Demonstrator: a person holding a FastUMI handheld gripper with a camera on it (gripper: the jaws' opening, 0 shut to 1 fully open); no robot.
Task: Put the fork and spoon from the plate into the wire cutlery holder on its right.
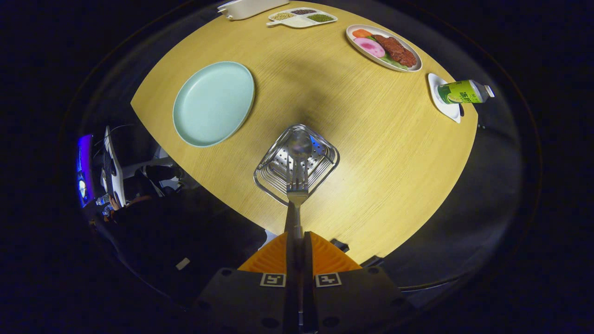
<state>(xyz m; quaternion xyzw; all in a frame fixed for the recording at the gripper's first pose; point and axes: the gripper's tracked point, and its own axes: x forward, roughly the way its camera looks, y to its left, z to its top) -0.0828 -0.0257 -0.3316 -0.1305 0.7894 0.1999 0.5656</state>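
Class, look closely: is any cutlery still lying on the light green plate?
No. The plate is bare; the gripper holds the fork over the wire holder.

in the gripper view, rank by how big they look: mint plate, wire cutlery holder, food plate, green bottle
1. mint plate
2. wire cutlery holder and food plate: look about alike, and the holder is nearer, so unranked
3. green bottle

The fingers are shut on the fork over the holder.
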